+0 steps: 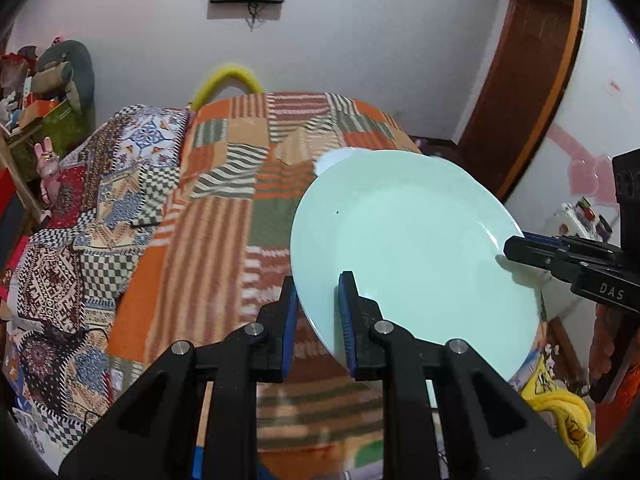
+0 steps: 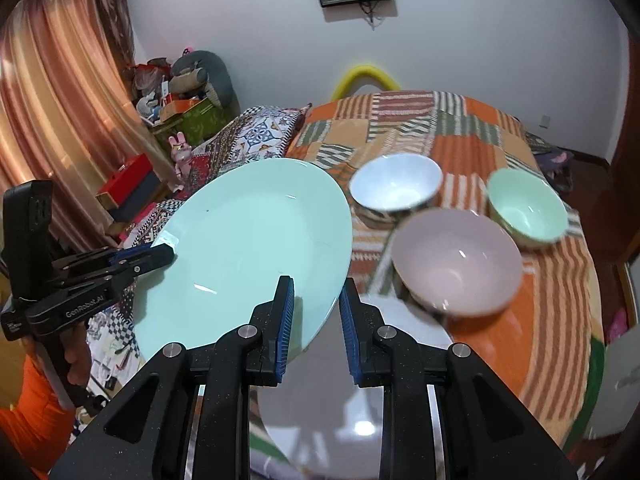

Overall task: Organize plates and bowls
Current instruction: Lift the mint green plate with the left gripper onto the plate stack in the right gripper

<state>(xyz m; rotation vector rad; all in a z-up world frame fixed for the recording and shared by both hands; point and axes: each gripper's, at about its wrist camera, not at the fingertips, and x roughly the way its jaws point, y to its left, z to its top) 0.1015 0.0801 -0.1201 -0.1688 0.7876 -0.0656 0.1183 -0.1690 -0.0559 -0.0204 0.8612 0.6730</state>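
Mint plate (image 1: pixel 408 248) – rim pinched | left gripper (image 1: pixel 318 320) – right gripper (image 2: pixel 316 320)

White lettering "DAS" is legible on the right gripper (image 1: pixel 516 250) body. White lettering "GenRobot.AI" is legible on the left gripper (image 2: pixel 166 254) body. No other text readable.

A mint plate (image 2: pixel 248 248), clamped at opposite rims by the left gripper (image 1: pixel 318 316) and right gripper (image 2: pixel 316 312), hangs tilted above the patchwork blanket (image 1: pixel 224 240), whose left half lies bare. Three bowls crowd the right: white bowl (image 2: pixel 394 188), green bowl (image 2: pixel 526 208) and pink bowl (image 2: pixel 456 260), close together with narrow gaps between. A white plate (image 2: pixel 360 428) lies flat below the right gripper. Boxes (image 2: pixel 132 188) line the bedside.
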